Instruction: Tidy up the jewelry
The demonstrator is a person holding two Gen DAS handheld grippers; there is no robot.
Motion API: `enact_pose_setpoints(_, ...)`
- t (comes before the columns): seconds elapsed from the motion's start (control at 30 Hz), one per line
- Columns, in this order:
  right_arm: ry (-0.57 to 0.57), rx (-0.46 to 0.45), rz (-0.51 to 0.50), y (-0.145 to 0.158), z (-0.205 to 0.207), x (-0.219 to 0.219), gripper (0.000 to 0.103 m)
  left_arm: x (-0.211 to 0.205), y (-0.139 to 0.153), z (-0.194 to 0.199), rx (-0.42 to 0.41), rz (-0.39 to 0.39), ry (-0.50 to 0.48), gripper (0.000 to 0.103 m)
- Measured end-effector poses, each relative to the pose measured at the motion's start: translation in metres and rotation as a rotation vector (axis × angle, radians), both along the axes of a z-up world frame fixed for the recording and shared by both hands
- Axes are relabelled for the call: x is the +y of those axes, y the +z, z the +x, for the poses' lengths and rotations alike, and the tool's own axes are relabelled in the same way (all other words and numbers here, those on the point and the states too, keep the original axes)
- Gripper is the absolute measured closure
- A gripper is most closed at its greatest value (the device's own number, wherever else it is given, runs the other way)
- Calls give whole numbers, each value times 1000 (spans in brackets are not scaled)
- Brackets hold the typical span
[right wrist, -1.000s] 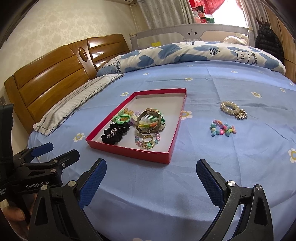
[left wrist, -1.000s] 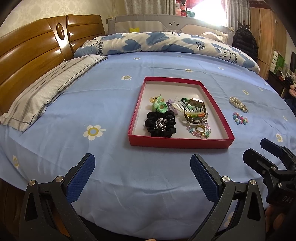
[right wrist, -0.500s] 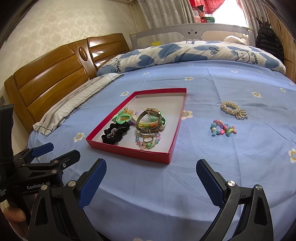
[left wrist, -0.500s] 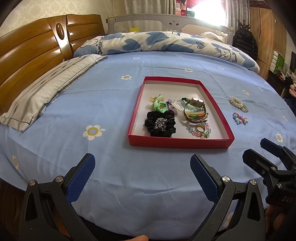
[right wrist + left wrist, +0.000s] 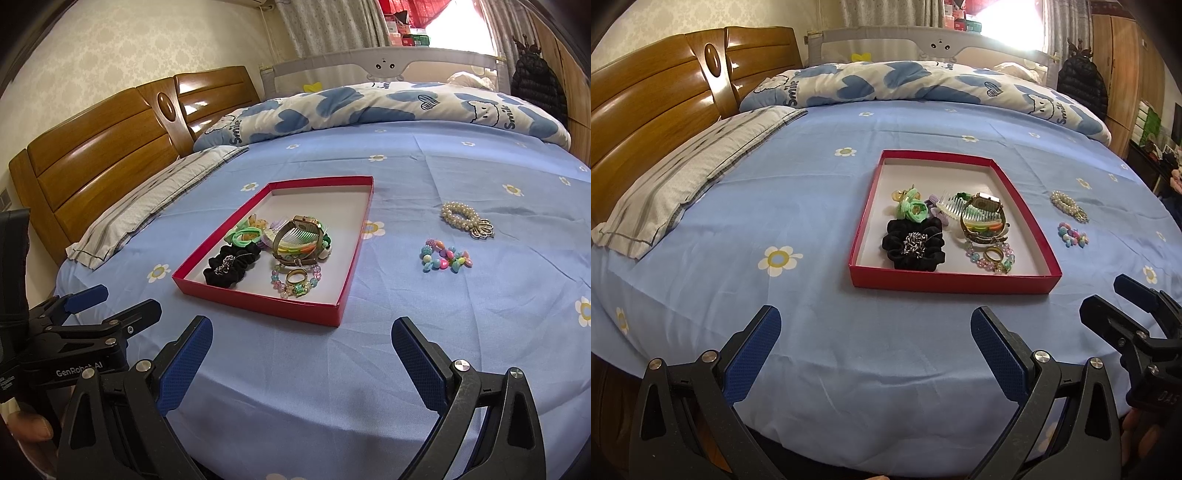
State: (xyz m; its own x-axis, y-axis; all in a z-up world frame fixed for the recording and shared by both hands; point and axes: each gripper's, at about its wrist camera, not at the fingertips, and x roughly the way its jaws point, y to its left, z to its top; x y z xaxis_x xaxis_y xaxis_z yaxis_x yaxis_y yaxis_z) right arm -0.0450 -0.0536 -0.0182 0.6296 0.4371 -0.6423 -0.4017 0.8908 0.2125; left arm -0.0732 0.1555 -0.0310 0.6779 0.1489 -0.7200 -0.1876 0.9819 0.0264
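Note:
A red tray lies on the blue bed sheet. It holds a black scrunchie, green hair ties, a comb, a gold watch and a bead bracelet with a ring. A pearl bracelet and a colourful bead bracelet lie on the sheet right of the tray. My left gripper and right gripper are open and empty, near the bed's front edge.
A striped pillow lies at the left by the wooden headboard. A folded blue-and-white quilt runs along the far side. A wardrobe stands at the right.

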Motion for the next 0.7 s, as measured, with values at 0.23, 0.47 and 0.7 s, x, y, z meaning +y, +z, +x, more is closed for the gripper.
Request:
enact_pose_setpoints(0.23,0,0,0,0,0,0,4,1,1,0,-2,1,3,0)
enact_pose_setpoints(0.47,0,0,0,0,0,0,4,1,1,0,-2,3,1,0)
enact_pose_setpoints(0.7,1,0,-1,1,0,0,4,1,1,0,-2,3,1,0)
